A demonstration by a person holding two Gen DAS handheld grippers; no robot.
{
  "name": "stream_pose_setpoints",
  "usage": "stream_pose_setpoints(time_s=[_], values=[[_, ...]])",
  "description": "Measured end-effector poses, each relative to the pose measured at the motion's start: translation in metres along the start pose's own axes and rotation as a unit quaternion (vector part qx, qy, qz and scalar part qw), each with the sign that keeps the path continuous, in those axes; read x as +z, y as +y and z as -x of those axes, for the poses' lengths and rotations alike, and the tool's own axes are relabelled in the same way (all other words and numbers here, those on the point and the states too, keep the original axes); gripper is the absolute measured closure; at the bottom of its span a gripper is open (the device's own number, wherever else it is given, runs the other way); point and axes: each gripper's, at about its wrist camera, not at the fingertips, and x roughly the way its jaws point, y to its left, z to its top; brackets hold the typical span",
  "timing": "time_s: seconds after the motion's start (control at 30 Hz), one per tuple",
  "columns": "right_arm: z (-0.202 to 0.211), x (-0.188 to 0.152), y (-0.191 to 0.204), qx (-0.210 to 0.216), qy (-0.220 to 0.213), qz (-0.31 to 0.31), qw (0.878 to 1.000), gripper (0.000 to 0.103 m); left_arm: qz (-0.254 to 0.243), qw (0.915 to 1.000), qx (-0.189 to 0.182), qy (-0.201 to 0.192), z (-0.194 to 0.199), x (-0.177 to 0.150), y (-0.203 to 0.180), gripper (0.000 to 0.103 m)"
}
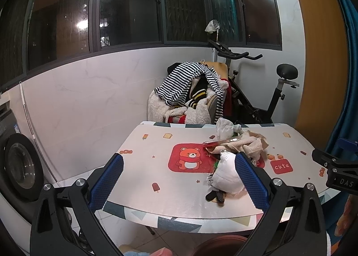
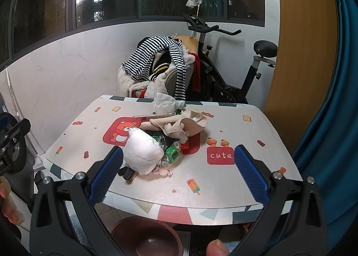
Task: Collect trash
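A pile of trash lies in the middle of a small table point(image 1: 156, 197) point(image 2: 223, 188) with a cartoon cloth. At its near side sits a white plastic-wrapped bundle point(image 1: 226, 173) point(image 2: 143, 155). Behind it are beige knitted cloth point(image 1: 243, 144) point(image 2: 176, 125), crumpled white tissue point(image 1: 226, 127) point(image 2: 165, 102), green wrappers point(image 2: 172, 154) and a black comb-like piece point(image 1: 216, 195) point(image 2: 128, 173). My left gripper point(image 1: 179, 180) is open in front of the table, left of the pile. My right gripper point(image 2: 179, 173) is open too, just short of the near edge, holding nothing.
A brown round bin point(image 2: 145, 238) point(image 1: 221, 244) stands on the floor under the near table edge. Behind the table are a chair heaped with clothes point(image 1: 190, 90) point(image 2: 156, 63) and an exercise bike point(image 1: 257, 90) point(image 2: 223, 65). A washing machine point(image 1: 18, 166) is at the left.
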Motion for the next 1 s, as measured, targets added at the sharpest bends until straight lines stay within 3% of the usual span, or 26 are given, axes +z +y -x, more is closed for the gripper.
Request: stream_pose_setpoints(time_s=[1.0], values=[[0.0032, 0.0036, -0.0006, -0.001, -0.001, 0.0, 1.0, 0.006, 0.0, 1.0, -0.003, 0.001, 0.0024, -0.001, -0.0016, 0.006]])
